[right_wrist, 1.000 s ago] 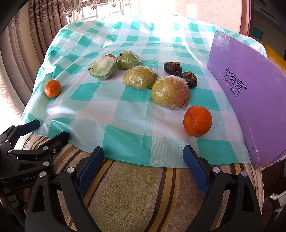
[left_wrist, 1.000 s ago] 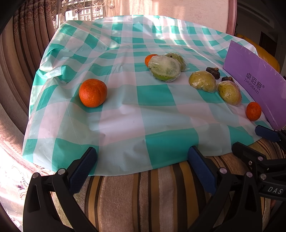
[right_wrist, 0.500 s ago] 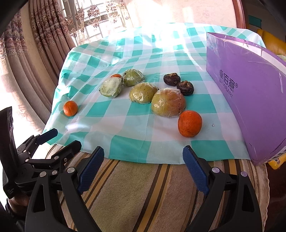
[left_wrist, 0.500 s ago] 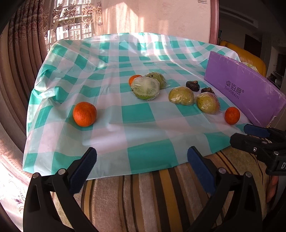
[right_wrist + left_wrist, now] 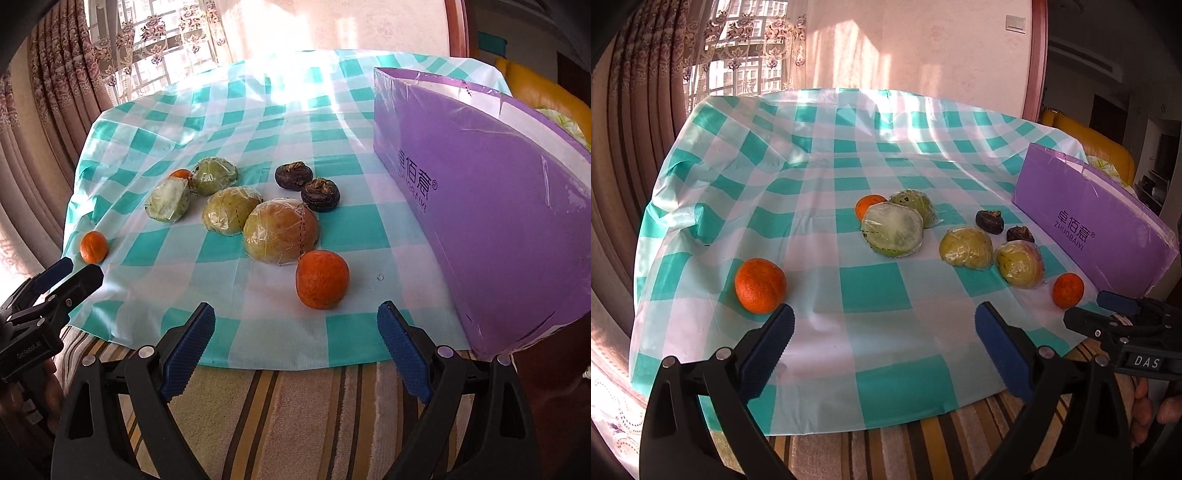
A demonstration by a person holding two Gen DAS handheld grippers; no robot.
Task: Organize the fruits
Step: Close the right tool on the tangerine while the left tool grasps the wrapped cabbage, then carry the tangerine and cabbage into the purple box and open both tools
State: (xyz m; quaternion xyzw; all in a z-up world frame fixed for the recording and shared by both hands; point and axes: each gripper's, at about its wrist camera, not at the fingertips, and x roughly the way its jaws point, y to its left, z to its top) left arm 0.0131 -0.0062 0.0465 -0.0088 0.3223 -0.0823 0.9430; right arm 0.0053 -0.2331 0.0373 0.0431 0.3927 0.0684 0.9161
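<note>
On checked cloth, 3 oranges, 4 plastic-wrapped green fruits

Fruits clustered on tablecloth; box right, seemingly on edge.

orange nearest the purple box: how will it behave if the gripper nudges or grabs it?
The orange is round and sits free on the smooth checked cloth, so a nudge would likely roll it. Its dimpled rind probably grips well. It looks firm, not fragile.

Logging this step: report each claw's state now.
Left claw: open, holding nothing.
Right claw: open, holding nothing.
</note>
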